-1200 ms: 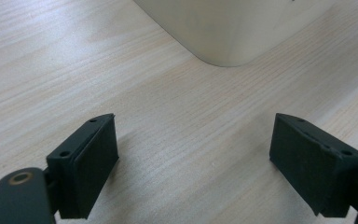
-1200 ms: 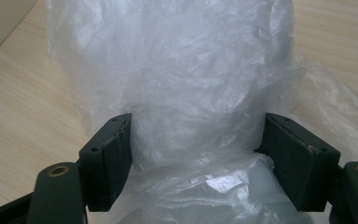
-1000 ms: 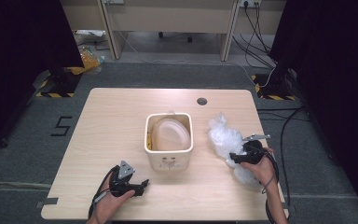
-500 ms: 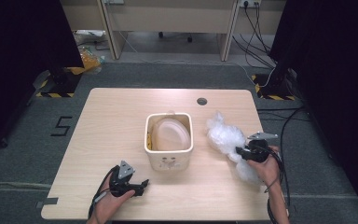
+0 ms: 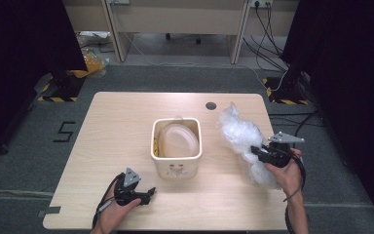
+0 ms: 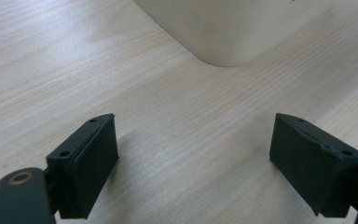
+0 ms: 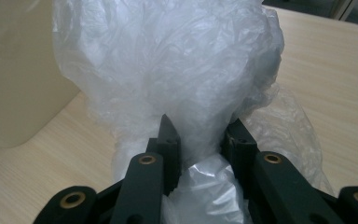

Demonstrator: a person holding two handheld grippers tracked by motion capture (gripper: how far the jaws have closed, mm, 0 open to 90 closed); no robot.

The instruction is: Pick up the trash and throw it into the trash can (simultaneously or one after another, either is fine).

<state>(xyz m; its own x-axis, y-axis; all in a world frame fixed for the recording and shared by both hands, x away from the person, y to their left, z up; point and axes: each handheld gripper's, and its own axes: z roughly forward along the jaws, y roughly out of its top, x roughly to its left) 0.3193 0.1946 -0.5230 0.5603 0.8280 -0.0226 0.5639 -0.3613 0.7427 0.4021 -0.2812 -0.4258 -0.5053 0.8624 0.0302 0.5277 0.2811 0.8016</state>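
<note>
The right gripper pinches a crumpled clear plastic bag, its jaws having just closed on the bunched film. The bag hangs at the table's right side, just beside the cream bin. Its long axis runs from the far end toward the person. The left gripper rests near the front edge, jaws spread around nothing.

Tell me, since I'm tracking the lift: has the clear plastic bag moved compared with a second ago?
Yes. The right gripper, shut on the plastic bag, has raised it; its top now sits nearer the table's cable hole.
</note>
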